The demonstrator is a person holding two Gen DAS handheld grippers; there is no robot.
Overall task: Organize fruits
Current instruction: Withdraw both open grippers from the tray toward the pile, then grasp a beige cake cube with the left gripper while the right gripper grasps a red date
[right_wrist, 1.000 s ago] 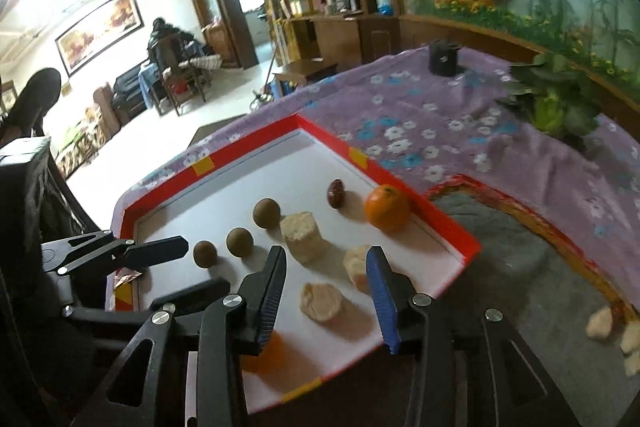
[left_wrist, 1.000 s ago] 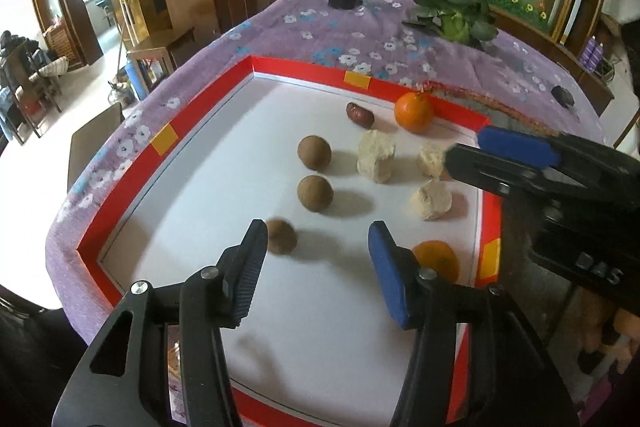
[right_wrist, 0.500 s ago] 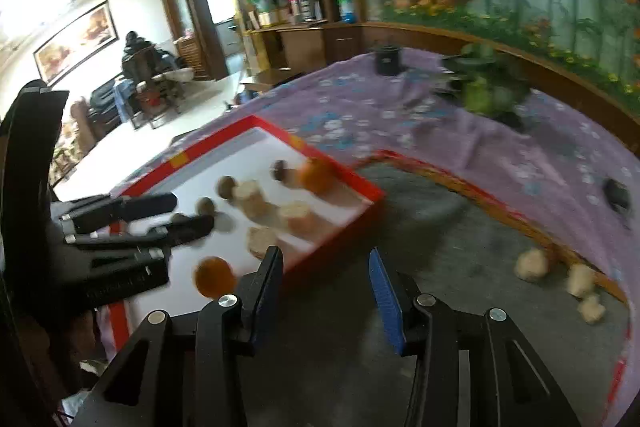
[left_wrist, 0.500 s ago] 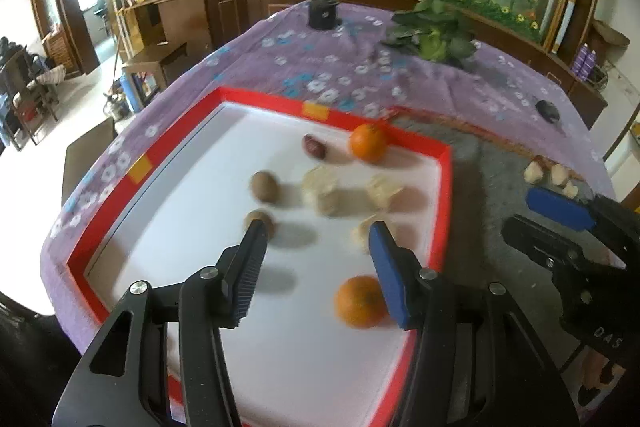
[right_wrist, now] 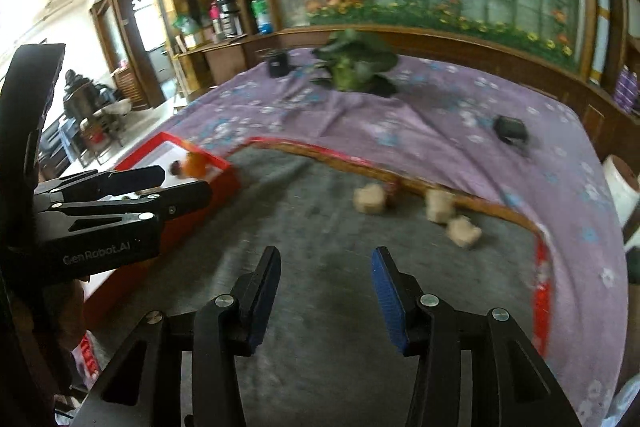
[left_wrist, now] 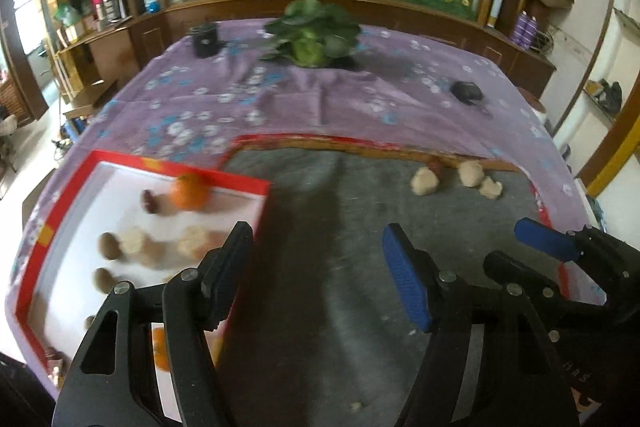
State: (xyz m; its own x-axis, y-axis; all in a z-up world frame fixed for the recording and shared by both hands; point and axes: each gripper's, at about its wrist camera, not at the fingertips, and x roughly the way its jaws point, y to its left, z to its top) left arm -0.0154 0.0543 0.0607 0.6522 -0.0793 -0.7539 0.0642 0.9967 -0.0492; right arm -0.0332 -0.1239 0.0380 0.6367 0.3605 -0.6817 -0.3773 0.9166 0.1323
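Three pale fruit pieces (left_wrist: 426, 182) are lying on the grey mat (left_wrist: 340, 247) in the upper right of the left wrist view, just beside the mat's red far border, with a small dark red one tucked between them; these are what you are now heading for. A second ago both tools were hanging over the white tray (left_wrist: 244, 183), and you are now swinging them away from it, so the tray is sitting at the lower left of the frame with its orange (left_wrist: 188, 190), the brown round fruits (left_wrist: 109, 245) and the pale chunks already gathered inside. Your left tool (left_wrist: 316, 267) is spread wide with nothing between its pads, its jaws having just been opening further. Your right tool (right_wrist: 325, 275) is also parted and empty, having opened a little, and in its own view the pale pieces are sitting up and to the right of its tips, well apart from them. That shift is telling me the tray side is finished for the moment and the leftover pieces on the mat are the next thing to collect. Both views are smearing, so I am not judging the exact lie of the pieces against the border. The purple tabletop cloth (left_wrist: 280, 99) beyond is holding only a leafy plant (left_wrist: 312, 35) and two dark objects.
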